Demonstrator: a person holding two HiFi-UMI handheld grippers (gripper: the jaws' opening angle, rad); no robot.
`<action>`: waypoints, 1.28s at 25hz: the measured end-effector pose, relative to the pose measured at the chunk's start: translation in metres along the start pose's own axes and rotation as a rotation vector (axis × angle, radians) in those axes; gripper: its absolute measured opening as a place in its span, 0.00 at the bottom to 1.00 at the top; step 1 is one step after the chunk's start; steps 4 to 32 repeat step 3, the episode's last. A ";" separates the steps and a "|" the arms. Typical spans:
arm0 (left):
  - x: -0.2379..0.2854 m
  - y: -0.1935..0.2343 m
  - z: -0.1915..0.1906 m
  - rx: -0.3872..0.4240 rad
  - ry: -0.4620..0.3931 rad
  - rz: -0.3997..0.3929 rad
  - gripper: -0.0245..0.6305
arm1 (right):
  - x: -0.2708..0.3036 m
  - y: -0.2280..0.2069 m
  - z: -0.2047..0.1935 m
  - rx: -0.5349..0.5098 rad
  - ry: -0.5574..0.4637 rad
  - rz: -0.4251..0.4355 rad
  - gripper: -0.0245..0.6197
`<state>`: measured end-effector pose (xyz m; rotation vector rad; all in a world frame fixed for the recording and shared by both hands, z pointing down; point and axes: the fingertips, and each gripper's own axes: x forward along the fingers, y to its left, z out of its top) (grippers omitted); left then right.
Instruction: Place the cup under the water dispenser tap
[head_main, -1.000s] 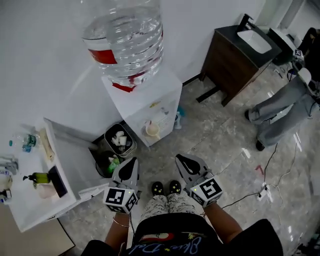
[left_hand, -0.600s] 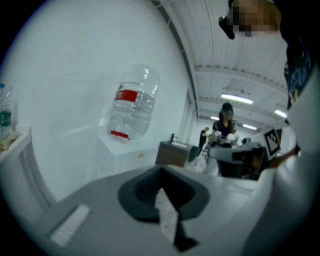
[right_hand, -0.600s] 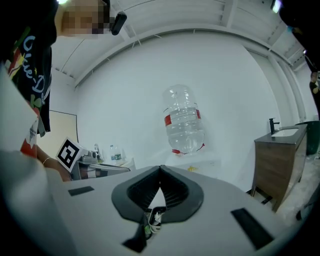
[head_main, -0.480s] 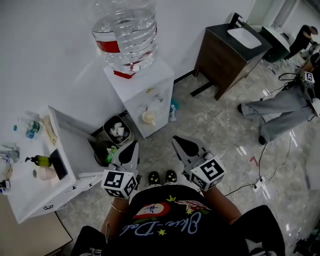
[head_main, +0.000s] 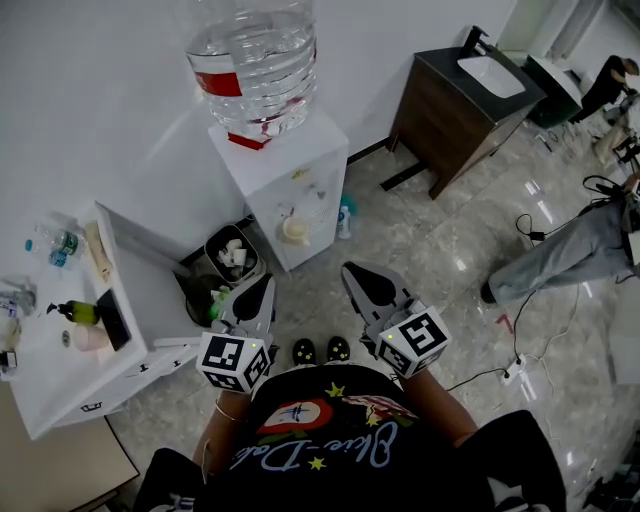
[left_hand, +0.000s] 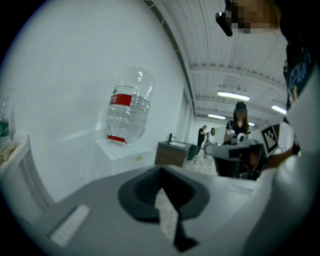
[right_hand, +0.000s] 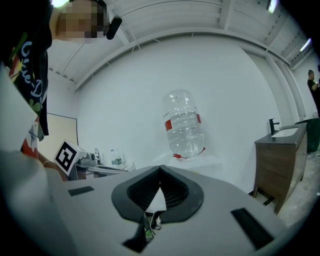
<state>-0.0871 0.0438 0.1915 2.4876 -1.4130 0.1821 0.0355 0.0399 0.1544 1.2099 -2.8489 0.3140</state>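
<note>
Here, in the head view, a clear, ribbed plastic water bottle (head_main: 255, 55) stands upside down on a white box-shaped water dispenser (head_main: 300, 165) set against the white wall. The bottle has a red label band, and its print is too small to read. A pale, cream-coloured cup (head_main: 294, 231) sits in the recess on the dispenser's front face, upright as far as can be told. The grey left gripper (head_main: 264, 284) and the grey right gripper (head_main: 352, 272) are held side by side above the grey marbled floor (head_main: 430, 260), each bearing a black-and-white square marker cube. Their tips point toward the dispenser, and the cup lies ahead of them, well apart from both and nearer the line of the left one. The wearer's dark shirt (head_main: 330, 440) carries pale cursive writing that seems to include "Blue"; the rest is unsure. A dark waste bin (head_main: 232, 258) holding white crumpled scraps stands just beside the dispenser's left side. In the left gripper view, the dark pads (left_hand: 135, 195) meet at their tips with nothing between them, and the bottle's red label shows beyond, its lettering unreadable. In the right gripper view, the ribbed dark pads (right_hand: 137, 192) likewise press together at the tip, gripping nothing. The bottle stands on the dispenser straight ahead, beside a dark brown wooden washstand (right_hand: 277, 155).
</note>
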 end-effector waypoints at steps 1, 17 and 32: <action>-0.002 0.001 -0.001 -0.001 0.000 -0.001 0.03 | 0.000 0.002 -0.001 -0.001 0.000 -0.001 0.06; -0.005 0.003 -0.004 -0.001 -0.001 -0.001 0.03 | 0.001 0.006 -0.003 -0.001 0.000 -0.003 0.06; -0.005 0.003 -0.004 -0.001 -0.001 -0.001 0.03 | 0.001 0.006 -0.003 -0.001 0.000 -0.003 0.06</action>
